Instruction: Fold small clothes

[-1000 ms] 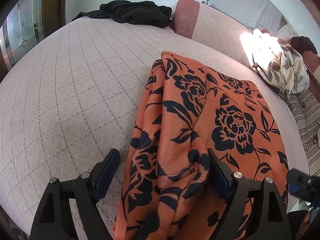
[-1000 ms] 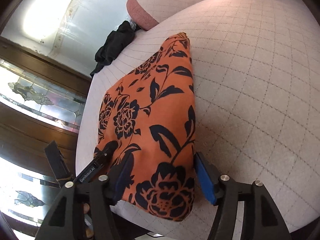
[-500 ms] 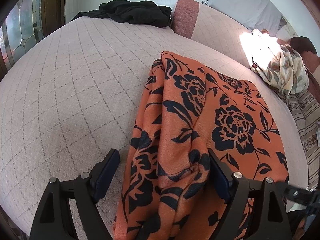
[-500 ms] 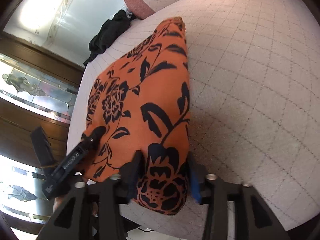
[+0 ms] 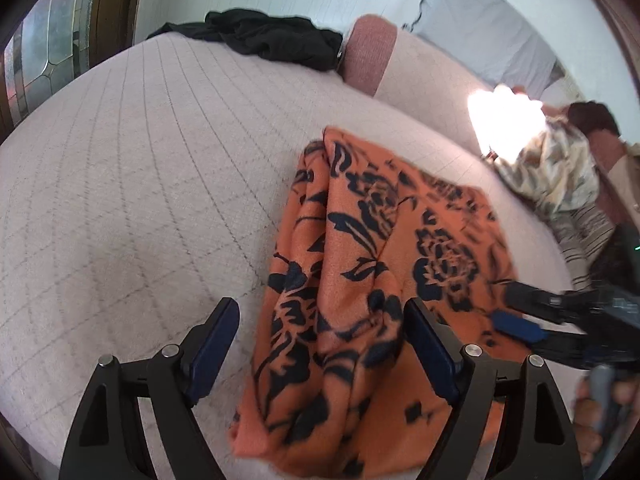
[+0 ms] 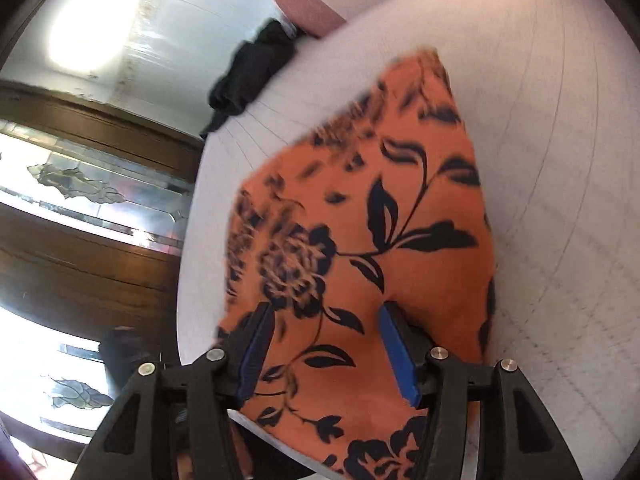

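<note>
Both tools are straddling the orange floral garment [image 5: 372,280] lying on the bed [image 5: 140,184], the left tool [image 5: 320,344] gaping wide and gripping nothing, the right tool [image 6: 324,344] opening over the cloth, so the next fold likely calls for a fresh pinch on the near hem.

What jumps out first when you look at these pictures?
The bright orange cloth with black flowers, lying crumpled near the front edge of the pale quilted bed. Far back by the wall sits a dark heap of black clothes, and a flowery cream bundle glows in sunlight on the right.
</note>
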`<act>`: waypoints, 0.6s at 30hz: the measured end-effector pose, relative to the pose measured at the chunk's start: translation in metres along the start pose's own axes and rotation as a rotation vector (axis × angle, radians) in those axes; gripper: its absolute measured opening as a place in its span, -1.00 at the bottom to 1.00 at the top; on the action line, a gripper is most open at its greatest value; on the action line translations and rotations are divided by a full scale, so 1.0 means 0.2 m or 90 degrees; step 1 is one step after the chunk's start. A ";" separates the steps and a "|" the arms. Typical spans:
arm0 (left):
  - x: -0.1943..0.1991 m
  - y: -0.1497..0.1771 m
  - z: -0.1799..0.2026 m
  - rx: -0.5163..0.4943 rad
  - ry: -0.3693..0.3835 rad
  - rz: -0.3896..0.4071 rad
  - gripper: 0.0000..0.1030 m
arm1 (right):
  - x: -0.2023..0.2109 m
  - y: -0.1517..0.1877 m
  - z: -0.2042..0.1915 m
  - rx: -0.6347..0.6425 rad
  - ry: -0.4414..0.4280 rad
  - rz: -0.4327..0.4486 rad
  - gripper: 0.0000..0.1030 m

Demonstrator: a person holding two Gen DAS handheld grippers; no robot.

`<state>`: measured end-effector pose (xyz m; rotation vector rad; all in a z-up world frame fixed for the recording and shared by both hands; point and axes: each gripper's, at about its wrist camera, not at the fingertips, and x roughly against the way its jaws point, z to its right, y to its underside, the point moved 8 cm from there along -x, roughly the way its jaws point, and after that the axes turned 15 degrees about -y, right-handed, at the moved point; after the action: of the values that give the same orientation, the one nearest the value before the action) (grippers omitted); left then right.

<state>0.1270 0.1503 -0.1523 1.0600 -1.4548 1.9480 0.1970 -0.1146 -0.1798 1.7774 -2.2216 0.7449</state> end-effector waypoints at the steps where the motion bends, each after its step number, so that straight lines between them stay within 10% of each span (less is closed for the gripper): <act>1: 0.04 0.00 -0.03 0.012 0.010 0.005 0.65 | 0.01 0.00 0.00 0.002 -0.009 0.012 0.14; 6: -0.05 0.15 -0.13 0.044 0.028 -0.090 0.57 | 0.01 0.01 -0.01 0.013 -0.013 0.006 0.14; 9: 0.01 0.13 -0.06 0.024 0.088 -0.095 -0.38 | -0.02 0.01 -0.01 0.029 -0.001 -0.004 0.14; 18: 0.01 0.16 -0.08 0.060 0.094 -0.133 -0.20 | -0.03 0.00 -0.01 0.039 0.000 -0.014 0.14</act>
<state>0.0973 0.1556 -0.1708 1.0397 -1.1367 1.9149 0.1979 -0.1076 -0.1812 1.8276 -2.1979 0.8161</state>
